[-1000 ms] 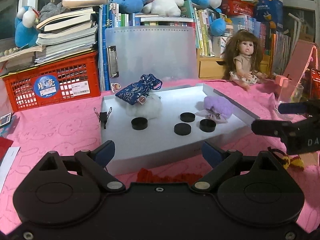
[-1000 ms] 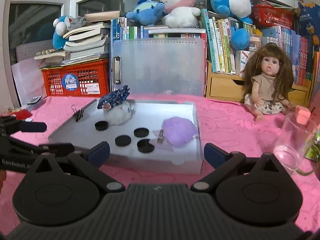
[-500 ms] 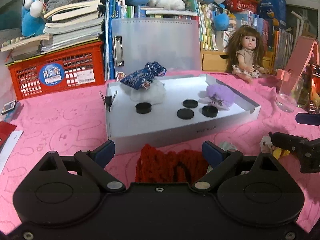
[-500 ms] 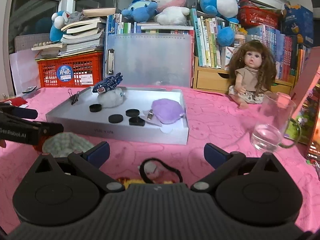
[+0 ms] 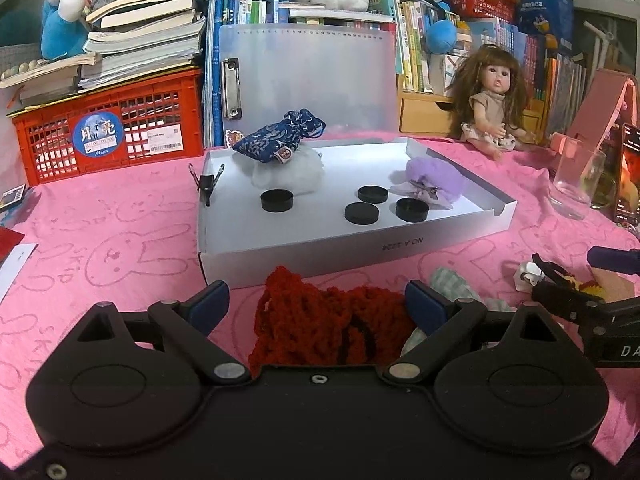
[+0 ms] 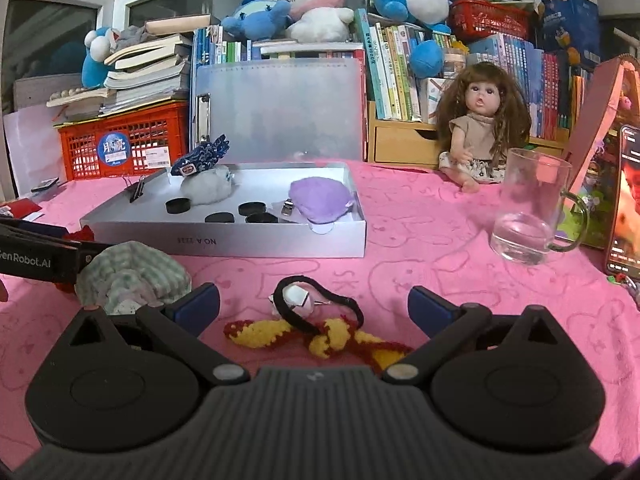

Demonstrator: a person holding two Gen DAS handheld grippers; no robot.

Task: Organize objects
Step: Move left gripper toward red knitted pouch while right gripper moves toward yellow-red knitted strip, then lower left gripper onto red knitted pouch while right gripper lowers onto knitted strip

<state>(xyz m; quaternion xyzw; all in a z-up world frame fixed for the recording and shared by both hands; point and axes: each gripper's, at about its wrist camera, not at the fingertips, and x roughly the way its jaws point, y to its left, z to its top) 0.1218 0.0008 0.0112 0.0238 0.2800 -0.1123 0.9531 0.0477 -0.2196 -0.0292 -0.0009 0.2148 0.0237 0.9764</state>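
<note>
- Left gripper point(image 5: 316, 300), low in the left wrist view, hangs over a pink cloth point(image 5: 120, 232) with its blue-tipped fingers point(image 5: 210, 305) wide apart; a red knit piece point(image 5: 320, 320) lies between them, and the pads do not appear to press it.
- A checked cloth bundle point(image 5: 450, 284) sits just right of the red knit, partly hidden behind the right-hand finger.
- Right gripper point(image 6: 314, 308), low in the right wrist view, likewise has its fingers spread, nothing clamped.
- Between and just ahead of those fingers lie a black hair tie point(image 6: 320, 308) with a white charm and a yellow-and-red knit strip point(image 6: 320, 338), the tie draped across the strip.
- At centre frame in both views stands a shallow silver tray point(image 5: 352, 248) on the cloth.
- Inside the tray: four black caps point(image 5: 276, 201), a white puff point(image 5: 288, 170) with a blue pouch point(image 5: 280, 140) resting on top at the upper left, and a purple puff point(image 5: 438, 174) at the right with a small metal clip point(image 6: 286, 207) beside it.
- A binder clip point(image 5: 207, 184) grips the tray's left rim.
- A glass mug point(image 6: 532, 208) stands at right, well apart from the tray; a doll point(image 6: 480, 132) sits behind it.
- A red crate point(image 5: 108, 128) under stacked books fills the upper left, and a clipboard point(image 5: 312, 76) stands behind the tray.
</note>
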